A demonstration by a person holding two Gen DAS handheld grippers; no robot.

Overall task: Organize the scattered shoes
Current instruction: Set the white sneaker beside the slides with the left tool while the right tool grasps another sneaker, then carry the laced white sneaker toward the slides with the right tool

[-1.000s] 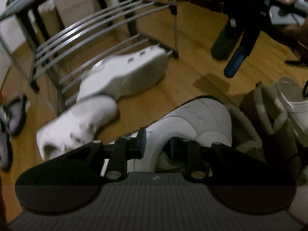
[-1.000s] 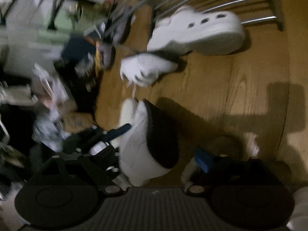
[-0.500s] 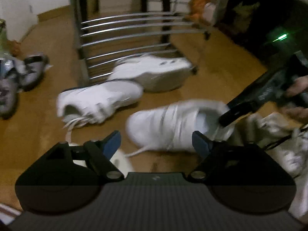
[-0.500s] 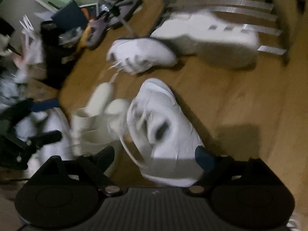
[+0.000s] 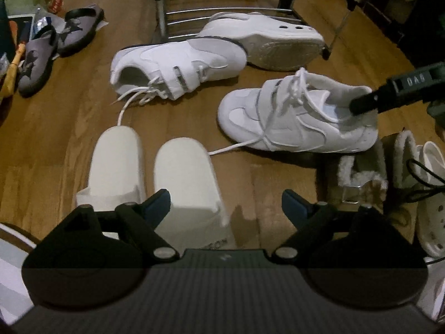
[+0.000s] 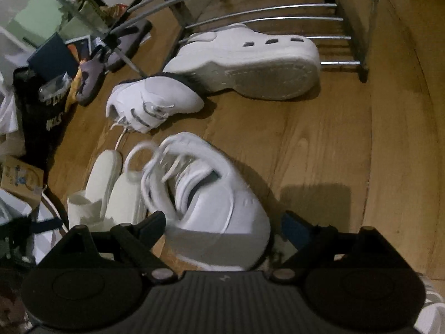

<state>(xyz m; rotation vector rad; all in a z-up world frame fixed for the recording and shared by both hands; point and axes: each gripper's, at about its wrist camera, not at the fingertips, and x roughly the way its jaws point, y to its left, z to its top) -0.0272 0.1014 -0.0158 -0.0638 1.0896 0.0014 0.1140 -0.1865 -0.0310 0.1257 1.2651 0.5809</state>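
Fingers of the left gripper (image 5: 225,201) were opening over bare floor, holding nothing; the right gripper (image 6: 224,224) gaped wide around the laced sneaker's (image 6: 211,200) heel, pads not pressing. Closing there risked snagging loose laces (image 5: 222,148). At twelve o'clock, a clog (image 6: 250,58) leaned against the shoe rack (image 6: 278,8). Blur hid the sneaker's tongue; fingertip contact was unclear.

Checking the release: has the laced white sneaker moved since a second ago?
Yes: the laced white sneaker tipped upright onto the floor, staying about as far from the shoe rack.
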